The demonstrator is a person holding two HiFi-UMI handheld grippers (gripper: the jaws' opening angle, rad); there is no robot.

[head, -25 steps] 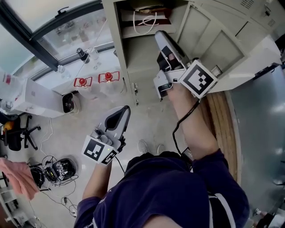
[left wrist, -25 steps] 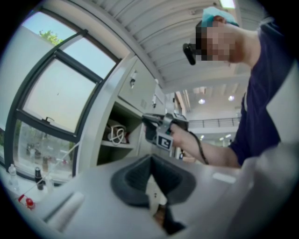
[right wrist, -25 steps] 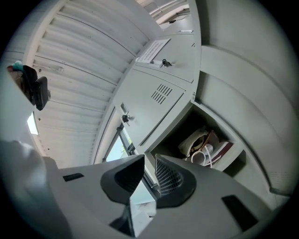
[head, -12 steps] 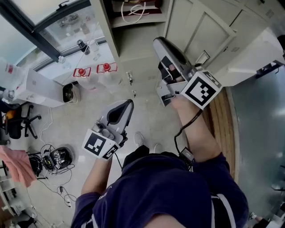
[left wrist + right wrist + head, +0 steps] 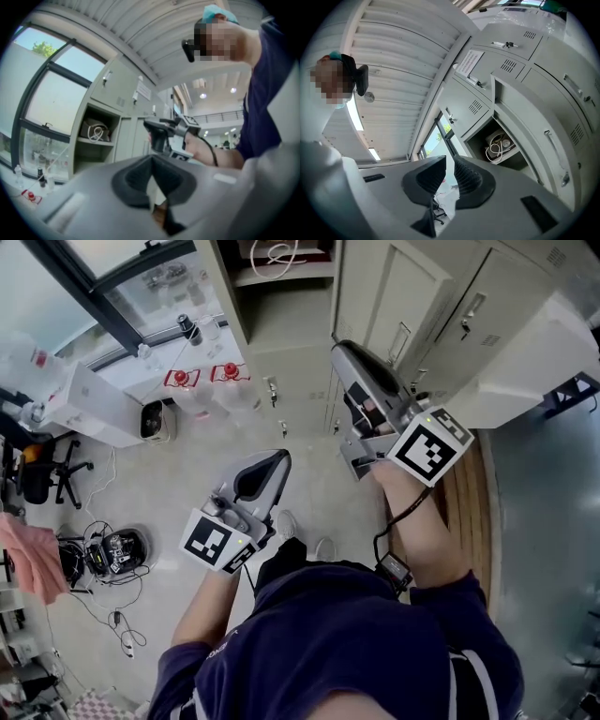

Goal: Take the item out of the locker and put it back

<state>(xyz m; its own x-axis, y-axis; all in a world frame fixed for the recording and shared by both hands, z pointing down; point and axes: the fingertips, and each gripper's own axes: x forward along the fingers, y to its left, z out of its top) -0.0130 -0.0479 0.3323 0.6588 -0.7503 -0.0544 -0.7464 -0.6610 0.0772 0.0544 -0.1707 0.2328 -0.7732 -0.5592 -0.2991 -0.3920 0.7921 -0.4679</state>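
The item (image 5: 497, 145), a bundle with a white cord looped over it, was sitting on the shelf (image 5: 281, 277) of the open locker (image 5: 228, 296), and nobody had hold of it! The left gripper (image 5: 151, 164) hung low and well away from the cabinet, its jaw tips brought together on nothing at all. The right gripper (image 5: 450, 166) was raised higher and pointed towards the lockers, yet it too stood well short of that open compartment. Its jaws had just been closing and showed only a narrow gap with nothing inside it, just floor and window beyond. So where did that leave the task? Both tools were empty, the bundle was in its place and the compartment was still unshut. Whether it had not yet been lifted out or was already home again, these views did not say. If the former, the reach, the grip, the withdrawal and the return were all still to play.
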